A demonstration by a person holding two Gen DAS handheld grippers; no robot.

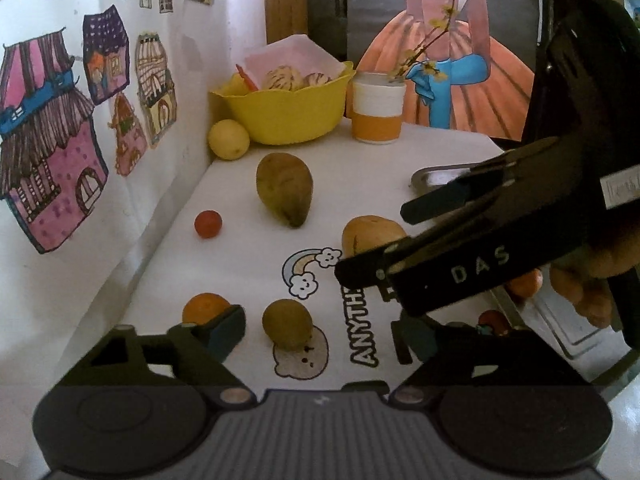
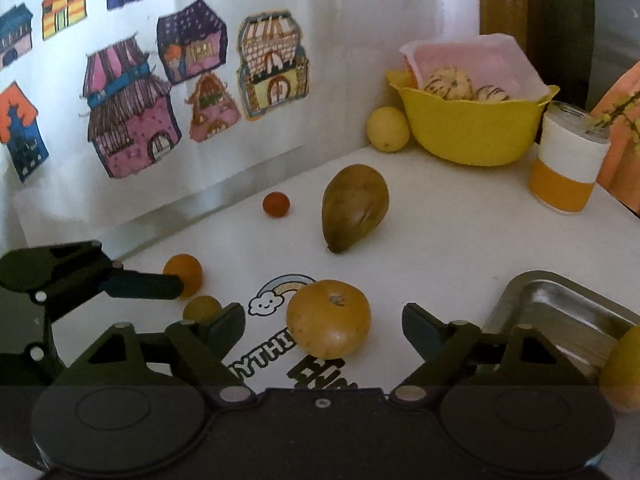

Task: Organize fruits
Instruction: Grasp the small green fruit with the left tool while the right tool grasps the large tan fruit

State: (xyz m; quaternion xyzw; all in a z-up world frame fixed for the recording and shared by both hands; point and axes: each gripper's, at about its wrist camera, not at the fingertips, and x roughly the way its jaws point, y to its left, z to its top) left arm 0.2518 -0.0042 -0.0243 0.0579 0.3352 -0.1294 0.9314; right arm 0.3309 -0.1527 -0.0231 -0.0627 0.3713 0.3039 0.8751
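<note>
So the white tabletop (image 2: 460, 240) fills most of both views, with cartoon stickers and block lettering printed on it, and a wall of cut-out house drawings (image 2: 132, 120) runs along its left side. Back in the corner sits a yellow bowl (image 2: 468, 132) with striped round things on pink paper inside, a lemon (image 2: 388, 129) touching its left side and a white and orange cup (image 2: 568, 164) just to its right. On the right edge there's a metal tray (image 2: 560, 312), and the left wrist view shows an orange fruit and something red in it, half hidden behind the other gripper.

Fruits lying loose on the table, big to small: a large brown-green pear-shaped fruit (image 2: 354, 208) lying on its side mid-table, a round tan one (image 2: 328, 318) near the rainbow sticker, a small greenish-brown fruit (image 1: 287, 324) on the bear sticker, an orange (image 1: 204, 307), and a tiny red fruit (image 1: 208, 224) off near the wall.

The right gripper (image 2: 324, 328) is spread wide with the tan fruit sitting between its fingers, not touching either one. The left gripper (image 1: 320, 330) is spread wide too, holding nothing, with the greenish-brown fruit between its fingers and the orange just behind its left fingertip
</note>
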